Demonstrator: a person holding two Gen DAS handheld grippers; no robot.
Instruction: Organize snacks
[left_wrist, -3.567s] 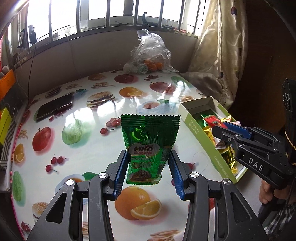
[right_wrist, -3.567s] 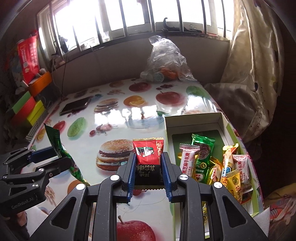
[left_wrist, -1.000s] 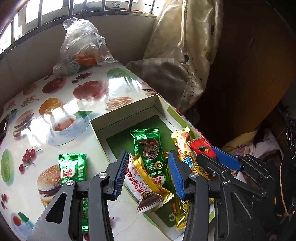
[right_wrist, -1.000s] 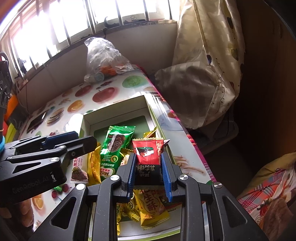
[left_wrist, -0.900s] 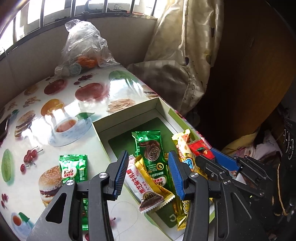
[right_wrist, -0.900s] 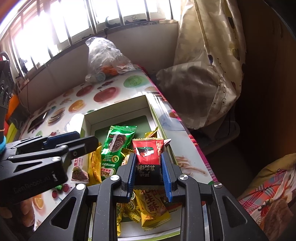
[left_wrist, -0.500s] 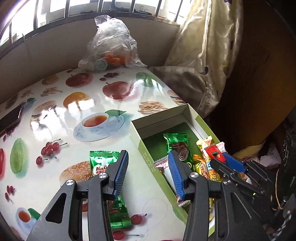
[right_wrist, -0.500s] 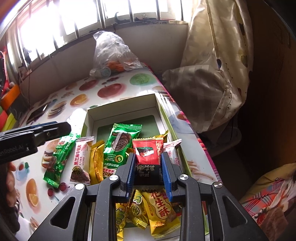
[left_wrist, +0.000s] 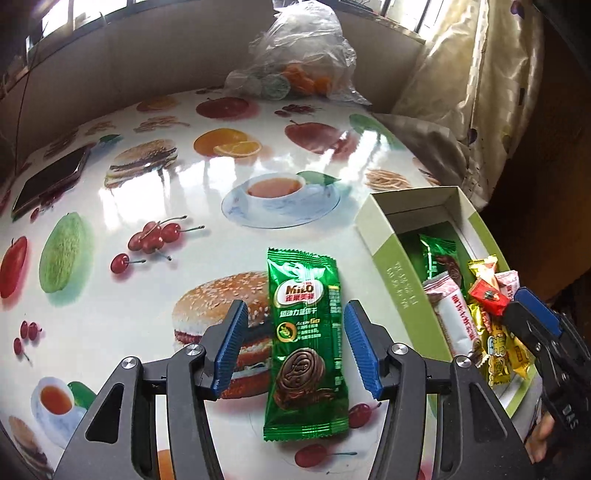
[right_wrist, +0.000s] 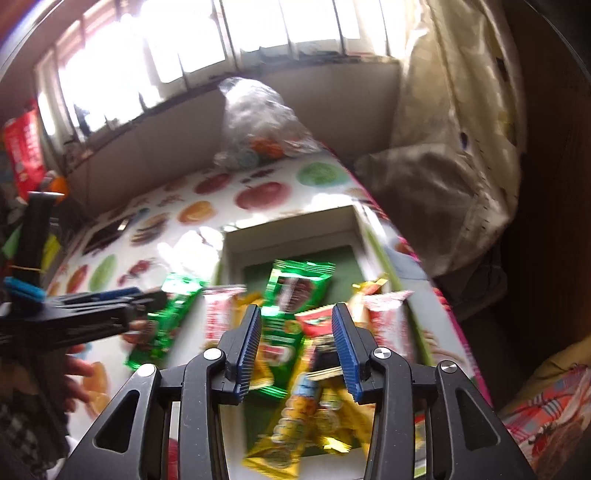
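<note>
A glossy green foil Milo wafer packet (left_wrist: 306, 347) lies flat on the slick fruit-print tablecloth (left_wrist: 110, 206), long axis running near to far, between the spread jaws of the left gripper (left_wrist: 293, 345). Right of it sits the green cardboard box (left_wrist: 400, 280) of crinkly wrappers. The right gripper (right_wrist: 297, 345) looks open over a red packet (right_wrist: 317, 323), though blurred.

Phone (left_wrist: 48, 181), plastic bag (left_wrist: 301, 55), curtain (left_wrist: 491, 92)

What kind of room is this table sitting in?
Most likely a home, perhaps a dining corner by a window. The table wears a glossy food-print cover, a cream curtain hangs beside barred windows, and a plastic bag of fruit sits against the wall.
</note>
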